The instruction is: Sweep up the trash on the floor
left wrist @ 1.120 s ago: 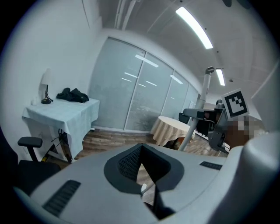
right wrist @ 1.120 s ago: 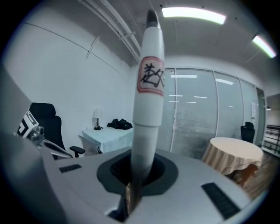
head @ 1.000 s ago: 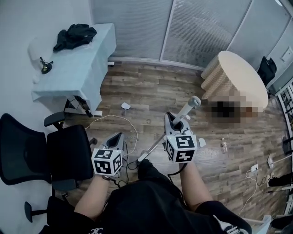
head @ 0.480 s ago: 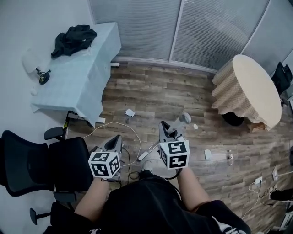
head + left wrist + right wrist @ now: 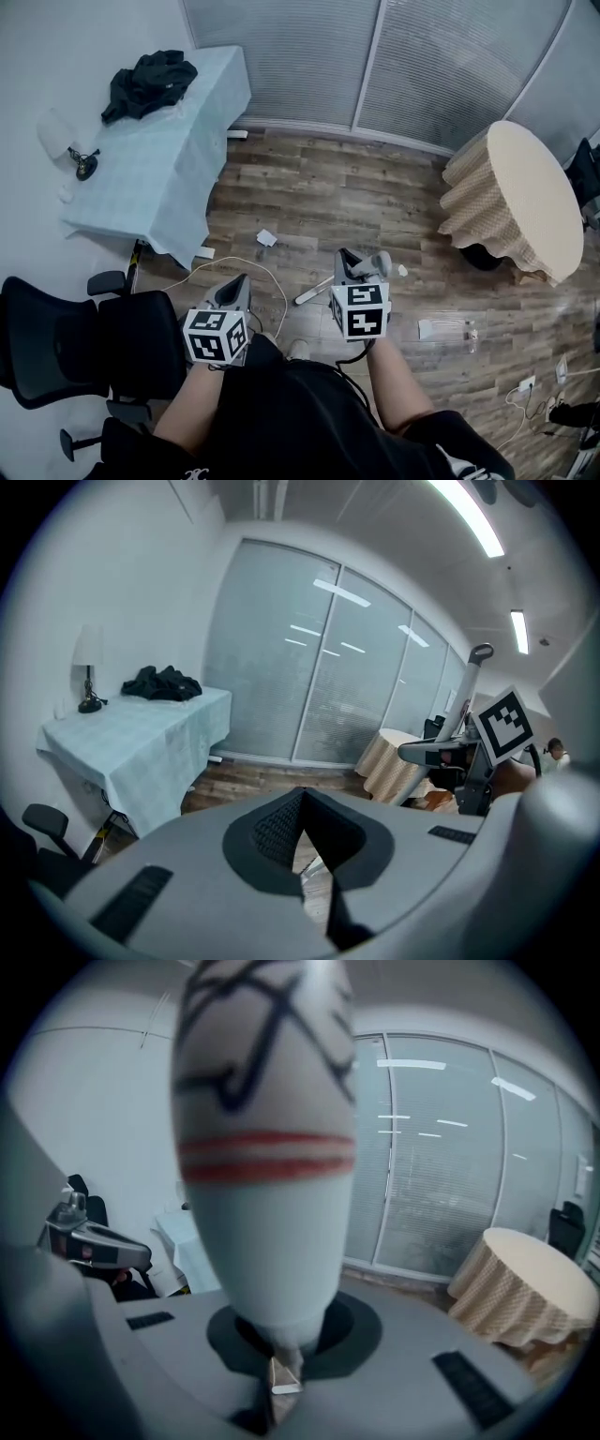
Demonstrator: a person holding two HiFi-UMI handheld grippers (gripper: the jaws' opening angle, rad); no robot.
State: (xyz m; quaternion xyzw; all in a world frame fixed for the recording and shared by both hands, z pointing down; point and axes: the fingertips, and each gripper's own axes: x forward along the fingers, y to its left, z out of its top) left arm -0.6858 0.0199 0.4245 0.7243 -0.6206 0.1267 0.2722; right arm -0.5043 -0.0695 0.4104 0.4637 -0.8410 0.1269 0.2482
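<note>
**A:** How do we have the arms?

**B:** Both bare forearms reach forward from our dark lap, roughly side by side. The left gripper (image 5: 240, 281) is lower and nearer to us, pointing out over the wooden floor (image 5: 328, 197). The right gripper (image 5: 360, 266) sits a little farther out.

**A:** And the jaws?

**B:** On the left, the pads (image 5: 272, 832) meet at their tips with nothing between them. On the right, the jaws are clamped on a white handle (image 5: 267, 1194) with red bands and black marks.

**A:** Where do we see the trash?

**B:** A white paper scrap (image 5: 266, 237) lies ahead of the left gripper, slightly to its right. A small white bit (image 5: 401, 270) lies just right of the right gripper's tip. A flat pale piece (image 5: 433, 328) lies farther to that gripper's right.

**A:** What can't we make out?

**B:** The shaft (image 5: 314, 292) slants down from the right gripper into the gap between the two grippers, and we cannot tell what is at its lower end. In the right gripper view the handle is so close that it blurs and covers the middle. The round table (image 5: 525, 197), well right of the right gripper, is cut off by the frame. So is the black chair (image 5: 56, 328), left of the left gripper.
</note>
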